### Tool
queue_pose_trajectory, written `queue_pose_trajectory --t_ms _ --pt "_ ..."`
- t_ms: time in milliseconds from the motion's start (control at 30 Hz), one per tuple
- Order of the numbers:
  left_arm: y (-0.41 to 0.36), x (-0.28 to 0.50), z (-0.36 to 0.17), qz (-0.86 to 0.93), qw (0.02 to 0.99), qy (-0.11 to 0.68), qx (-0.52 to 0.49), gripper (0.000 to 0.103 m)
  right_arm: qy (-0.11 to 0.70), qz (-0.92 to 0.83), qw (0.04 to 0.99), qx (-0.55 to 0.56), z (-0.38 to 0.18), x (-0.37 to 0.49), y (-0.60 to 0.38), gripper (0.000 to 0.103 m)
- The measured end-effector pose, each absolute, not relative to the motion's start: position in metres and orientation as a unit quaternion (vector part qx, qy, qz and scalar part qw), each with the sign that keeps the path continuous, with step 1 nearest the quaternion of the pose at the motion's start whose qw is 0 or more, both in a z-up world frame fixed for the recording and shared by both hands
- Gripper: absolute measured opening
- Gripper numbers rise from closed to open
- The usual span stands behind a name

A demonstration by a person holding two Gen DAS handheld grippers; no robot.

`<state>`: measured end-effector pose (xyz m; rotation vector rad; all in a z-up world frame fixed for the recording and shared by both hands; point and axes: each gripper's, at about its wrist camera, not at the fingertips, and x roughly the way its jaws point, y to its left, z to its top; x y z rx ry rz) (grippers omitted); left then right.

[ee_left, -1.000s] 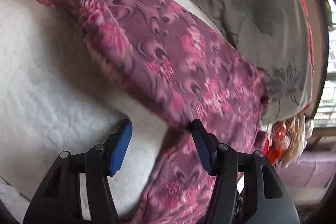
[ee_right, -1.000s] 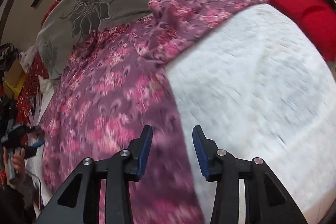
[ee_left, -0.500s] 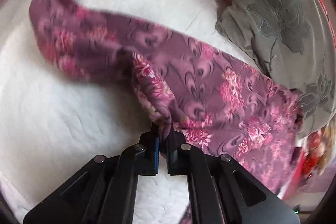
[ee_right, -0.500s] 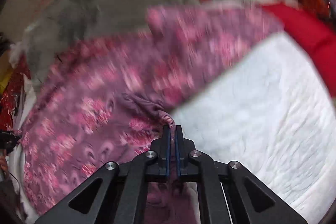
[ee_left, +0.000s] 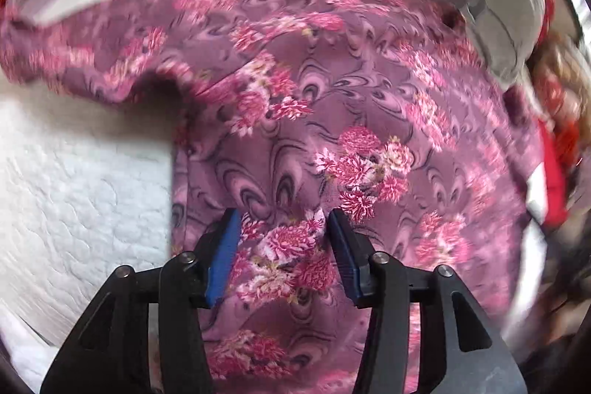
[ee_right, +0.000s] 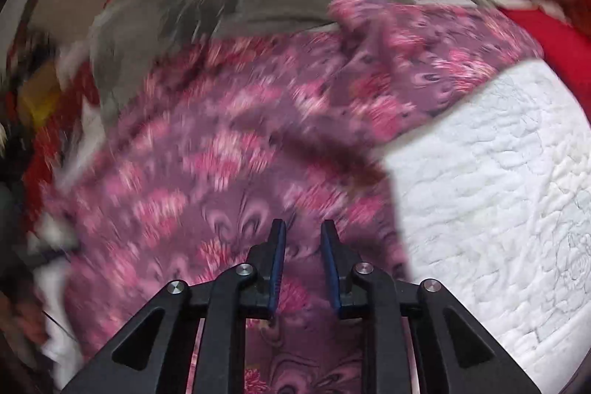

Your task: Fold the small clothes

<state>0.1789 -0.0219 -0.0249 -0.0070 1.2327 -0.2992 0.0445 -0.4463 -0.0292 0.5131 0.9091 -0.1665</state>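
No readable txt, labels, brand marks, nos. or signs in either wrist view. Only printed patterns, no lettering.
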Motion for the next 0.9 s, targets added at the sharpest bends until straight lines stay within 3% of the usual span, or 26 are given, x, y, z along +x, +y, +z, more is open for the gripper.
queue_pose_trajectory --t_ms 33,133,400,700,767,833,900 --pt "-0.025 0.179 -0.025 -0.144 0.805 0.575 0.003 0.061 0.412 -0.094 0.864 0.273 -0.022 0.04 -0.471 0.022" --pt "-0.028 0.182 -0.026 -0.15 0.803 0.576 0.0 0.066 0.36 -0.167 0.856 0.332 -0.006 0.026 -0.548 0.042" --pt "-0.042 0.176 -0.032 -0.167 0.806 0.567 0.001 0.084 0.241 -0.306 0.765 0.513 -0.034 -0.003 -0.75 0.045" --pt "-0.05 0.176 -0.034 -0.178 0.802 0.57 0.027 0.087 0.215 -0.287 0.72 0.595 -0.087 0.066 -0.817 0.055" --pt "-0.05 0.177 -0.034 -0.174 0.801 0.572 0.024 0.087 0.211 -0.277 0.725 0.595 -0.088 0.075 -0.821 0.061" --pt "-0.051 0.179 -0.033 -0.17 0.799 0.576 0.02 0.087 0.205 -0.269 0.729 0.595 -0.087 0.08 -0.825 0.061" --pt "-0.052 0.181 -0.03 -0.165 0.797 0.581 0.012 0.087 0.187 -0.255 0.737 0.597 -0.082 0.081 -0.827 0.048"
